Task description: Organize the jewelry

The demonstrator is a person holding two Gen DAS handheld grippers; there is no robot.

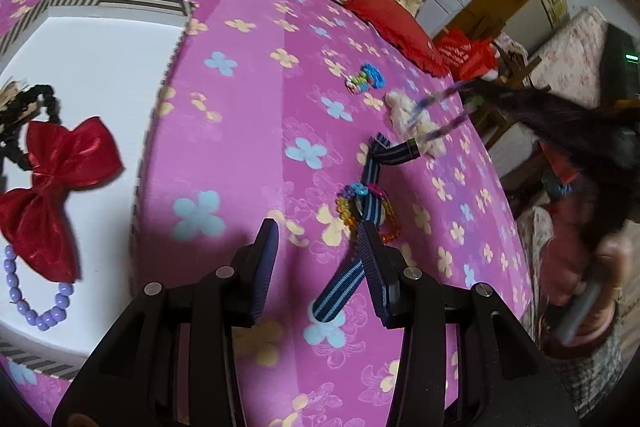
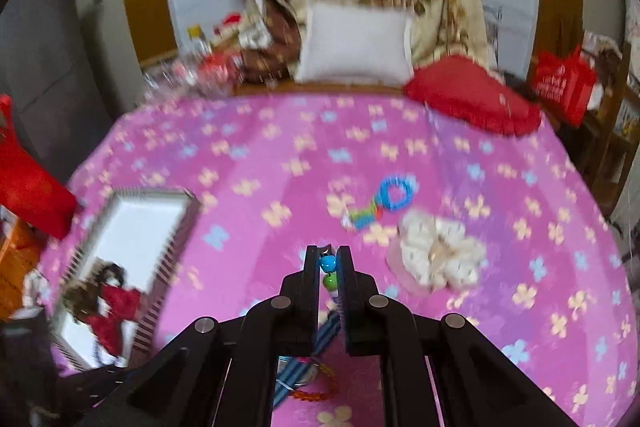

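Observation:
My left gripper [image 1: 320, 251] stands open over the pink flowered cloth [image 1: 248, 99]; a blue striped ribbon [image 1: 340, 291] lies on the cloth by its right finger, not pinched. Just beyond lie a colourful bead bracelet [image 1: 348, 207], a white scrunchie [image 1: 420, 135] and a blue ring with coloured beads [image 1: 368, 77]. My right gripper [image 2: 328, 255] is shut on a bead string [image 2: 329, 269] with a blue and a green bead, above the cloth. It shows as a dark blur at the right edge of the left wrist view. The white scrunchie [image 2: 440, 251] and blue ring [image 2: 390, 193] lie ahead of it.
A white tray with a striped rim [image 1: 132, 1] sits at the left, holding a red bow [image 1: 56, 179], a purple bead bracelet [image 1: 36, 303] and a black scrunchie [image 1: 36, 99]. A white pillow [image 2: 356, 43] and a red cushion [image 2: 472, 99] lie at the far edge.

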